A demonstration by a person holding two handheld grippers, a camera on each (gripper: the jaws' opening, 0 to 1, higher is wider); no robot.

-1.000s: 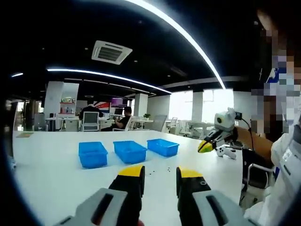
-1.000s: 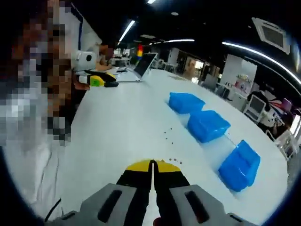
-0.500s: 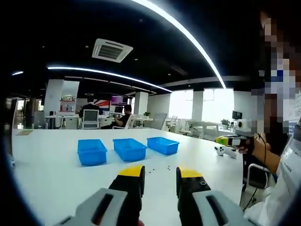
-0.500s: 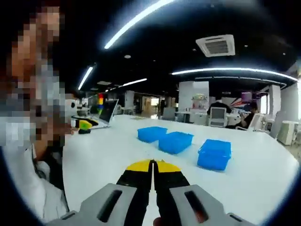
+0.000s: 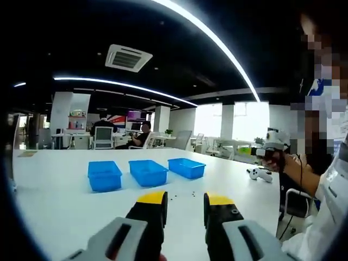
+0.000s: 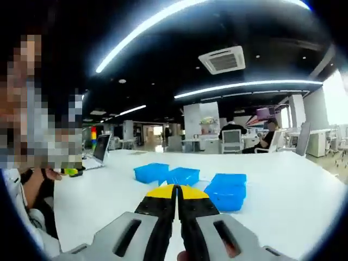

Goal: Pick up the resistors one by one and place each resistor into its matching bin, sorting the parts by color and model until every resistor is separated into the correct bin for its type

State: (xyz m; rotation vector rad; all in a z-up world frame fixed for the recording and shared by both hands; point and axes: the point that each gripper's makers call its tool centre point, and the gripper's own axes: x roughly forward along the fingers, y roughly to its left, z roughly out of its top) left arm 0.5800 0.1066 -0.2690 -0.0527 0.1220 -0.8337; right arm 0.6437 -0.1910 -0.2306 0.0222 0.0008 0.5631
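Three blue bins stand in a row on the white table: left bin, middle bin, right bin. Several tiny dark resistors lie scattered on the table just beyond my left gripper, which is open and holds nothing. In the left gripper view my right gripper is held up in a hand at the right, well away from the resistors. In its own view my right gripper is shut with nothing in it, and the bins lie just past its tips.
The person holding the grippers stands at the table's right end. A white controller lies on the table near them. An open laptop sits at the far left. Office desks, chairs and seated people fill the background.
The right gripper has swung from looking down along the table to level, and its hand has risen in the left gripper view. It stays shut. The left gripper has barely moved.
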